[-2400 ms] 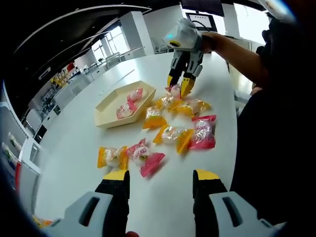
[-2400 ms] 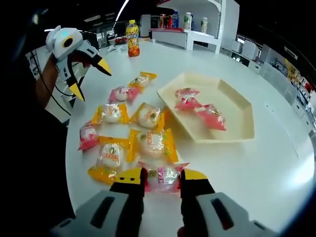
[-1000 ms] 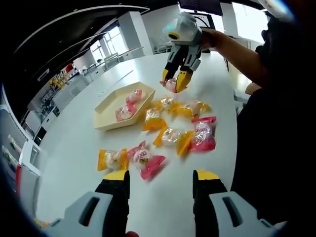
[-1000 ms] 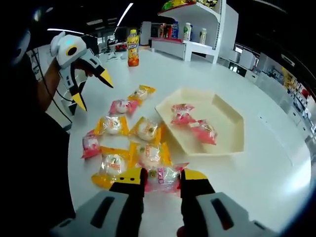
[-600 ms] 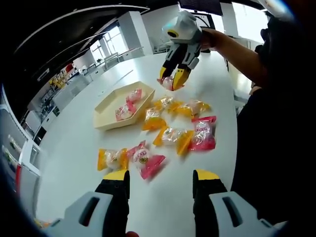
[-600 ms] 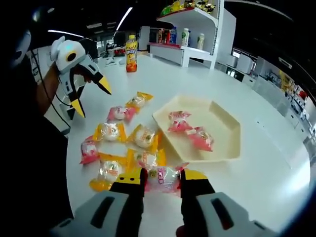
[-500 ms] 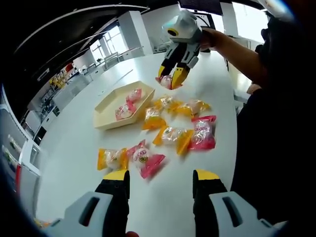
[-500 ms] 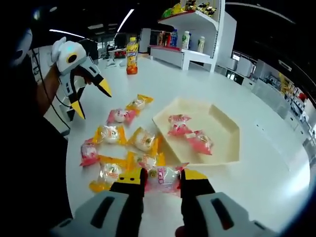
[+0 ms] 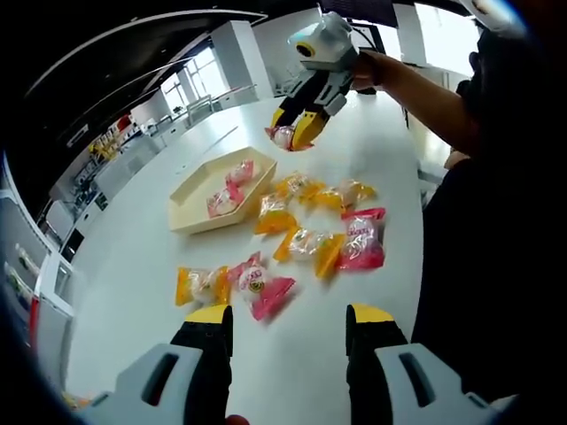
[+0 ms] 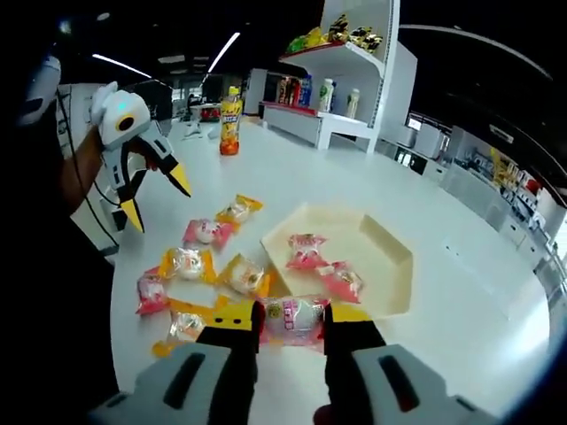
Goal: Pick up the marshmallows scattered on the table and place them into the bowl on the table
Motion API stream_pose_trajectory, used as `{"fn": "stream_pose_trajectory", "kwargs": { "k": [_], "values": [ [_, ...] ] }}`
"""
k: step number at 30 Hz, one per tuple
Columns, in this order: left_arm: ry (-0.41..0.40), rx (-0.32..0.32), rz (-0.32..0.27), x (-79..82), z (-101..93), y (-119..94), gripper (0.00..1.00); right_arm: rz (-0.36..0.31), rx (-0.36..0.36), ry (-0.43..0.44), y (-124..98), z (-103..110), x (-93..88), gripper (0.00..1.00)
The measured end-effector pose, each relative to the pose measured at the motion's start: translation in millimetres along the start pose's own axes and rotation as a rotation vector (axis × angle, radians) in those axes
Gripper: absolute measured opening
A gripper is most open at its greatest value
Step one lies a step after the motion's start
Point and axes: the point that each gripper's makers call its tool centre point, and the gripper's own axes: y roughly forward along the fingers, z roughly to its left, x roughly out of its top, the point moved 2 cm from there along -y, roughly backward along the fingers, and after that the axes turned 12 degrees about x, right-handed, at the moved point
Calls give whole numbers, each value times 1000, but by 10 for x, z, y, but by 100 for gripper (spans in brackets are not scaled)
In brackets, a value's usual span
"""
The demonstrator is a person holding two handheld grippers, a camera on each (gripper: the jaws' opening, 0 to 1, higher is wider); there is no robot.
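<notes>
1. Right gripper (image 10: 291, 329): clamped on a pink-wrapped marshmallow (image 10: 292, 319) held between the yellow jaw tips. Seen from the left gripper view as well, right gripper (image 9: 293, 135) up in the air with the pink packet (image 9: 283, 136) pinched.

2. Changed over the last moments: lifted clear of the cluster and carried toward the bowl (image 10: 383, 257). In the right gripper view, now hanging just near of the bowl's near rim rather than over the pile of packets; in the left gripper view, raised and shifted from above the pile to just beyond the bowl (image 9: 190, 209).

3. Meaning for the task: pick done, transport nearly finished. Probably a short move farther over the rim, then a release.

4. Left gripper (image 9: 285, 319): jaws spread wide, nothing between them, hovering above the table (image 9: 133, 266) near a pink packet (image 9: 259, 285) and a yellow one (image 9: 200, 283). Also seen at the left of the right gripper view, left gripper (image 10: 156, 197) gaping and raised off the table.

5. Bowl contents: two pink packets (image 10: 306, 251) and (image 10: 340, 281) already inside.

6. Outside the bowl: several yellow and pink packets on the table to its left, among them a yellow one (image 10: 244, 276) just beside the rim. Much of the task left.
</notes>
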Motion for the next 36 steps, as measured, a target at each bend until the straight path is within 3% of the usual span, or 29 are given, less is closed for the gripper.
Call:
{"fn": "stream_pose_trajectory", "kwargs": {
  "k": [18,26,36],
  "values": [
    [2,3,10,-32,-1,5,50,-135,-114,-57,-66,-193,260,28],
    [2,1,9,-31,-2,10,50,-180,-120,-48,-77,-279,289,28],
    [0,3,1,-3,8,3,50,-187,-134,-52,2,-372,252,29]
  ]
}}
